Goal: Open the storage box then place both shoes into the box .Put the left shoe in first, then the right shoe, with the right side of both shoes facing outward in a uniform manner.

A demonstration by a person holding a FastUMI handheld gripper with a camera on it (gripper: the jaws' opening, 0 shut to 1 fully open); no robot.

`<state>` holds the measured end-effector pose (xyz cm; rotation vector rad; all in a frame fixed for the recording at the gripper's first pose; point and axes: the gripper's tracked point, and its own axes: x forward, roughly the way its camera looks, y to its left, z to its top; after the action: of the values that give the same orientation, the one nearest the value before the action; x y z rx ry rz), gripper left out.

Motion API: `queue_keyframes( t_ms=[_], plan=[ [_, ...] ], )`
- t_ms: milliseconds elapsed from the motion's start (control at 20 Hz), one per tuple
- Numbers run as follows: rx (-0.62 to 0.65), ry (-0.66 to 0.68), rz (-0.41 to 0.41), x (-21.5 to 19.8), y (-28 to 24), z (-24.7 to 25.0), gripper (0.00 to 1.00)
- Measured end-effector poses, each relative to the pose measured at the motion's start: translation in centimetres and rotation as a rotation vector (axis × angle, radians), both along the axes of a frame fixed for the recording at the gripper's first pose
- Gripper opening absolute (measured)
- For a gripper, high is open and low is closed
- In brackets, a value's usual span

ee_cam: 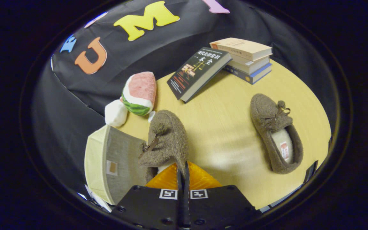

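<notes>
Your gripper (183,171) had its two fingers drawn almost together, pinching the heel rim of a brown fuzzy shoe (166,140) between them, so the jaws were clamped on that thin edge with hardly any gap. That shoe hung straight ahead of the fingers, toe pointing away from you, its small bow and pompom on the side toward the storage box (107,166). The box sat just beside the held shoe on that same side, its grey and cream panels showing; you could not tell from here whether it was open. The second shoe (276,132) lay flat on the wooden table (222,127), well apart on the other side, opening upward. Beyond the fingers sat a watermelon plush toy (139,93), a leaning dark book (196,72) and a stack of books (246,59).
</notes>
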<state>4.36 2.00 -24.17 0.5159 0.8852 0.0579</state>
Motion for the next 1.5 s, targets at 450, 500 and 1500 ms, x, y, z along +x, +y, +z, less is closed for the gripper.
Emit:
queue_keyframes(
  t_ms=[450, 500, 1500],
  plan=[
    [0.134, -0.123, -0.023, -0.8, 9.6, 11.3, 0.00],
    [0.140, -0.137, -0.019, -0.8, 10.9, 12.3, 0.00],
    [0.061, -0.009, 0.014, -0.8, 27.7, 2.6, 0.00]
  ],
)
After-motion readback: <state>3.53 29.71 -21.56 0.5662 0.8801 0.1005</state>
